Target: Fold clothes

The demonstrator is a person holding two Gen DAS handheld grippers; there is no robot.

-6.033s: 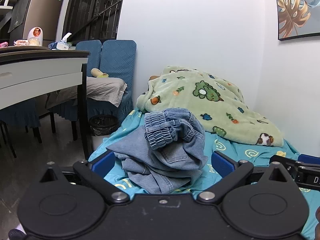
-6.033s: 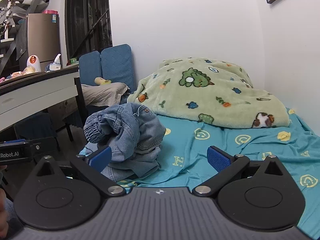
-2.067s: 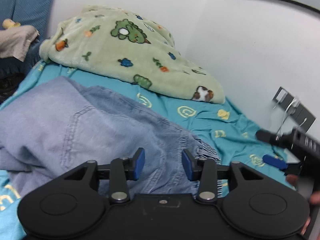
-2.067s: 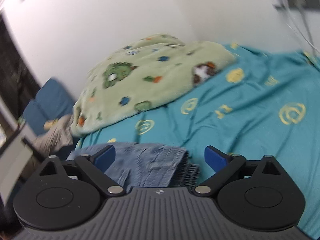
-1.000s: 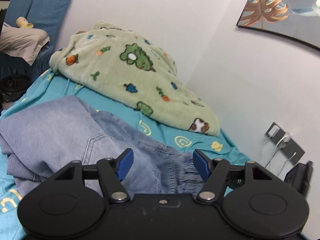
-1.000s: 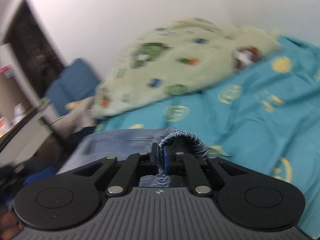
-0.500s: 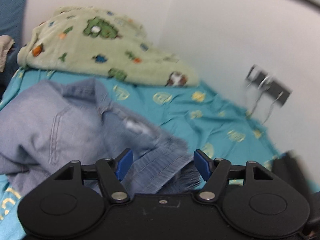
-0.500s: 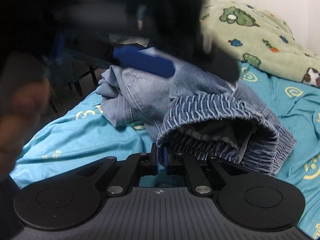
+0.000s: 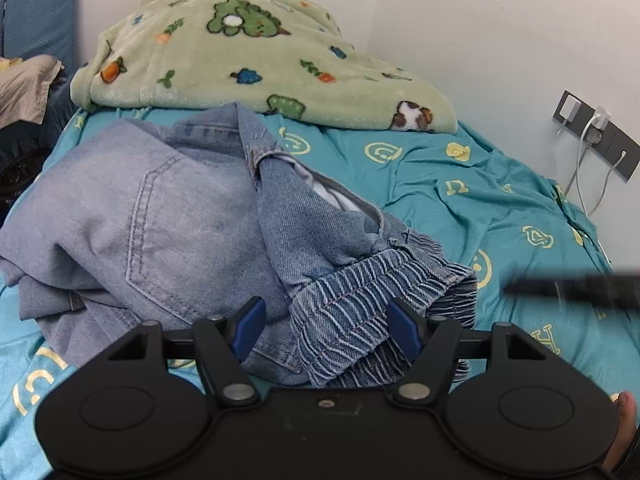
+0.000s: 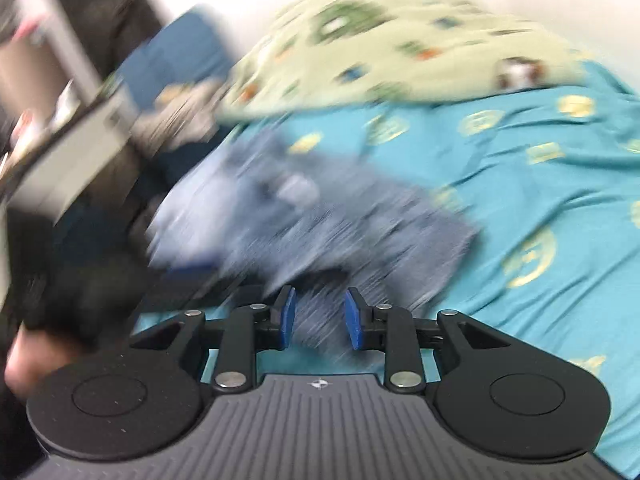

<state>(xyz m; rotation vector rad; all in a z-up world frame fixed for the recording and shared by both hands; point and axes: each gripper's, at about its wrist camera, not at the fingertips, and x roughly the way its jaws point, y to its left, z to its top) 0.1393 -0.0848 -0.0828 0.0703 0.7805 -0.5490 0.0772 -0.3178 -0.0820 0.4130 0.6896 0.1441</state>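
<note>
A pair of light blue jeans (image 9: pixel 168 216) lies crumpled on the teal bed sheet (image 9: pixel 500 184), with its elastic waistband (image 9: pixel 372 312) nearest me. My left gripper (image 9: pixel 326 324) is open, its blue pads on either side of the waistband. In the blurred right wrist view, my right gripper (image 10: pixel 319 318) is open with a narrow gap, just in front of the jeans (image 10: pixel 304 216) and holding nothing. The right gripper shows as a dark blurred bar at the right edge of the left wrist view (image 9: pixel 572 284).
A green cartoon-print blanket (image 9: pixel 248 56) is bunched at the head of the bed against the white wall. A wall socket with white cables (image 9: pixel 592 136) is at the right. Blue chairs (image 9: pixel 40 12) and a desk (image 10: pixel 68 140) stand left of the bed.
My right gripper has let go of the waistband and opened, and it is moving fast. The waistband now lies on the bed between my left gripper's open fingers.
</note>
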